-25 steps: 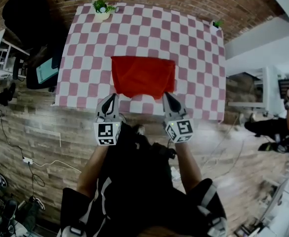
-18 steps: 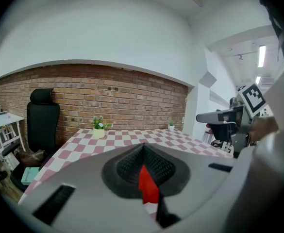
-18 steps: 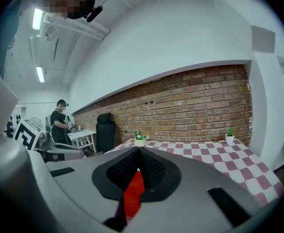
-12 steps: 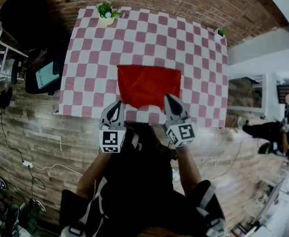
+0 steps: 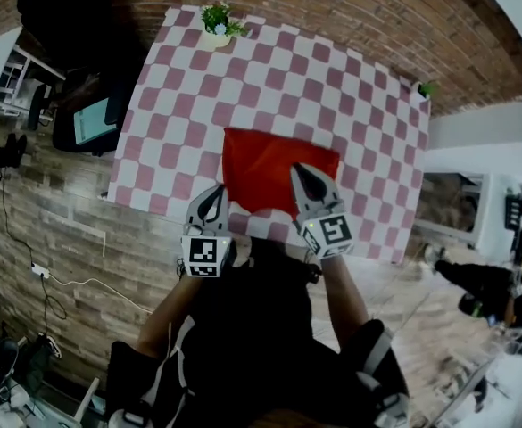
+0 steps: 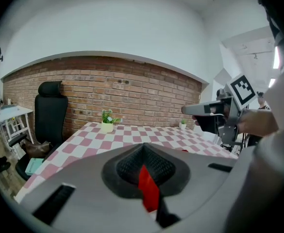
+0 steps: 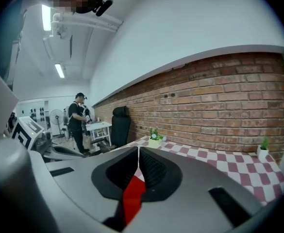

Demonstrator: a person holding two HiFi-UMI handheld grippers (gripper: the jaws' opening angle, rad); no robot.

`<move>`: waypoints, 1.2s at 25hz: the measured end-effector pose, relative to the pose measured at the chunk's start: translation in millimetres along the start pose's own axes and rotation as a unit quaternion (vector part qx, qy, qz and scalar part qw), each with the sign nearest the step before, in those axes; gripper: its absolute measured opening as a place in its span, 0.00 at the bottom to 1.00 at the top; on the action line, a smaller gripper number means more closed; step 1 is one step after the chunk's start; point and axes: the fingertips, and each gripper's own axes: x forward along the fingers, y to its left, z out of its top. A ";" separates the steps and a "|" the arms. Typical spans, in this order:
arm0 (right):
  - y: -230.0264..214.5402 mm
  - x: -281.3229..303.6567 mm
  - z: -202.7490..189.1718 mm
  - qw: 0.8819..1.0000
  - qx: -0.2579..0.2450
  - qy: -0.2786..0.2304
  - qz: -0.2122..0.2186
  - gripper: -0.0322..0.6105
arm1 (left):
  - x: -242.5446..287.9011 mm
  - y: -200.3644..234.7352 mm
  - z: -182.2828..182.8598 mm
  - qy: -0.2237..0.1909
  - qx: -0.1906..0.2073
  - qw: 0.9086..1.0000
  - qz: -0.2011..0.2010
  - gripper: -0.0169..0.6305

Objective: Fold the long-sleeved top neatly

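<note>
found the long-sleeved top (image 5: 274, 163) as a red, already doubled rectangle on the checked table (image 5: 332, 78), towards the near edge and well apart from the potted plant (image 5: 218, 23) at the far side. gripped it along the near hem: left gripper (image 5: 214, 194) clamped tight on the near left corner, right gripper (image 5: 298, 172) clamped tight on the near right corner and raised over the red cloth. showed, in each gripper view, a narrow strip of red fabric squeezed between closed pads, with no gap left beside it.

judged the garment light, thin and quite limp: likely to sag in the middle between the two grips and to crease wherever slack gathered. judged it in no way fragile, though apt to slip out if only one layer were caught. reckoned the corners of the hem the right places to hold, all layers pinched together, with the hands kept apart enough to draw the edge straight. reckoned a level, even carry best, so that the hem could meet the far edge squarely.
</note>
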 end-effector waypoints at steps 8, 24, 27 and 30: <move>5.9 74.9 -33.3 0.985 -0.047 0.117 0.116 0.12 | 42.6 -11.8 -69.4 0.102 -0.051 0.993 -0.020 0.26; 28.0 198.5 -167.1 0.855 -0.190 0.355 0.327 0.29 | 84.2 -11.7 -175.0 0.234 -0.163 0.959 -0.003 0.39; 27.5 215.2 -181.2 0.838 -0.201 0.376 0.339 0.31 | 88.2 -8.2 -183.3 0.249 -0.165 0.954 -0.001 0.39; 25.2 223.8 -195.2 0.821 -0.206 0.400 0.351 0.31 | 88.2 -9.4 -189.4 0.258 -0.177 0.950 0.002 0.39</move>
